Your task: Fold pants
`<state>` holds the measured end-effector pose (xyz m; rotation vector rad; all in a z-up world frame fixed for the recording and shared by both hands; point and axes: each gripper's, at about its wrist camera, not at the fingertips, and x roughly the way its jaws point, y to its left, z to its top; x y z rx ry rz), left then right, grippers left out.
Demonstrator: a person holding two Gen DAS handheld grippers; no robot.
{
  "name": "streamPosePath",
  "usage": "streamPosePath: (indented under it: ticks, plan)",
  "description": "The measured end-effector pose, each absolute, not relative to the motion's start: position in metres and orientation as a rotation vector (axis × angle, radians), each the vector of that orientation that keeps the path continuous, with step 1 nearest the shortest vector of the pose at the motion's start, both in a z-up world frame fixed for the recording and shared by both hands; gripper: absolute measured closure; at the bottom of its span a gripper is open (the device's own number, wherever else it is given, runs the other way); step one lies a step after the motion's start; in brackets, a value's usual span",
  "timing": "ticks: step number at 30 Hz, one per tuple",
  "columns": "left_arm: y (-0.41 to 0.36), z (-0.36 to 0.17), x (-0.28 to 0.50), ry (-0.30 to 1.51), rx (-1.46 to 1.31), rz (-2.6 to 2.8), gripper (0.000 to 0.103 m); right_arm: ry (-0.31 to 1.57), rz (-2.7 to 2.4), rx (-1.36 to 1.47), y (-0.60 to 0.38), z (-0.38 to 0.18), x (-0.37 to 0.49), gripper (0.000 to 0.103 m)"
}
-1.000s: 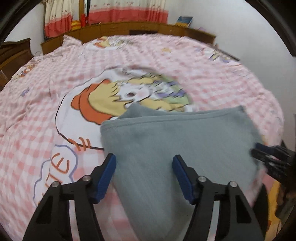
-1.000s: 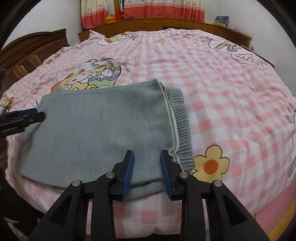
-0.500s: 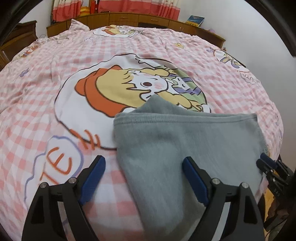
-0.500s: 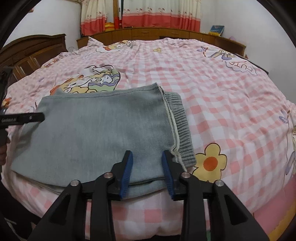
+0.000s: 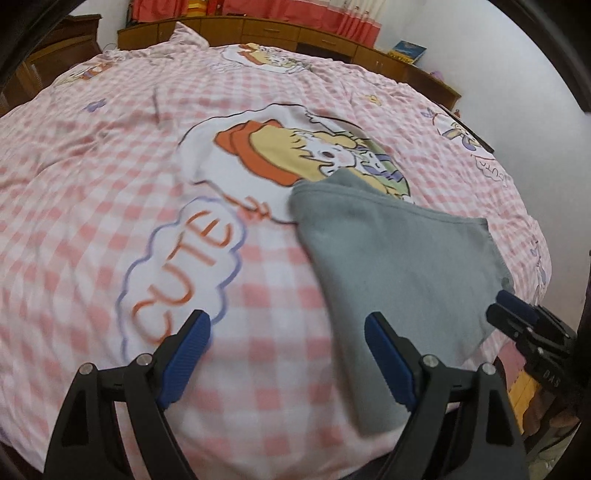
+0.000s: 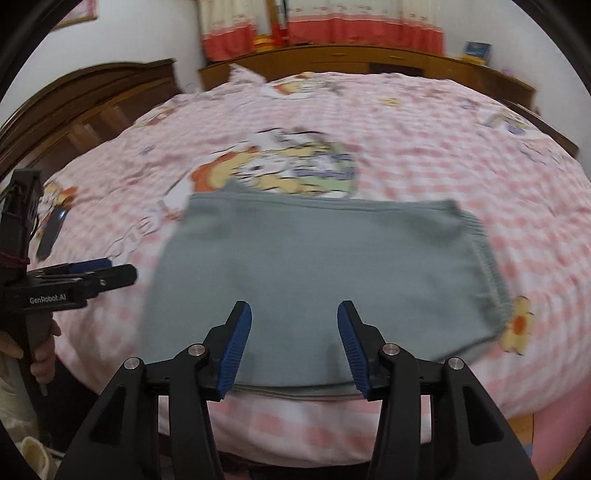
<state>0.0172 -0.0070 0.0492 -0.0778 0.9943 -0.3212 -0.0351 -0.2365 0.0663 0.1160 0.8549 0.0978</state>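
The grey pants lie folded into a flat rectangle on the pink checked bed cover, close to its front edge. In the right wrist view the pants show a ribbed waistband on their right side. My left gripper stands wide open over bare cover, left of the pants, with nothing between its fingers. My right gripper hovers over the near edge of the pants. Its jaws are opening, and the pads do not press on the cloth. Each view shows the other gripper at its side: right gripper, left gripper.
The bed's front edge drops off just under both grippers. Wooden cabinets and red-and-cream curtains line the far side. A dark wooden headboard stands at the left. A hand grips the left gripper's handle.
The left gripper opened wider and slid left, off the pants onto bare cover. The right gripper opened, rose and drew back along the near edge; the pants stayed flat.
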Motion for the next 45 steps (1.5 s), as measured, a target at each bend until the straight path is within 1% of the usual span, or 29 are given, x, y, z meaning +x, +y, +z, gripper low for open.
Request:
streamPosePath:
  ticks: [13, 21, 27, 34, 38, 40, 41, 45]
  plan:
    - [0.028, 0.030, -0.008, 1.060, -0.082, -0.315, 0.014, 0.961, 0.236, 0.185, -0.169, 0.056, -0.016, 0.053]
    - [0.039, 0.021, -0.014, 1.071, -0.105, -0.308, 0.014, 0.974, 0.228, 0.071, -0.132, 0.052, -0.009, 0.054]
    - [0.048, 0.015, -0.015, 1.074, -0.140, -0.305, 0.014, 0.976, 0.208, 0.011, -0.119, 0.037, -0.001, 0.053]
    - [0.051, 0.014, -0.015, 1.068, -0.153, -0.325, 0.014, 0.989, 0.192, 0.063, -0.124, 0.024, 0.007, 0.053]
    - [0.052, 0.012, -0.016, 1.068, -0.161, -0.328, 0.014, 1.004, 0.171, 0.042, -0.120, 0.019, 0.010, 0.053]
    - [0.052, 0.012, -0.016, 1.067, -0.157, -0.328, 0.014, 1.003, 0.141, 0.010, -0.116, 0.019, 0.011, 0.057]
    - [0.052, 0.012, -0.016, 1.066, -0.156, -0.328, 0.014, 0.998, 0.124, -0.004, -0.115, 0.018, 0.010, 0.062]
    - [0.051, 0.012, -0.017, 1.066, -0.163, -0.328, 0.014, 0.987, 0.119, -0.018, -0.116, 0.018, 0.008, 0.064]
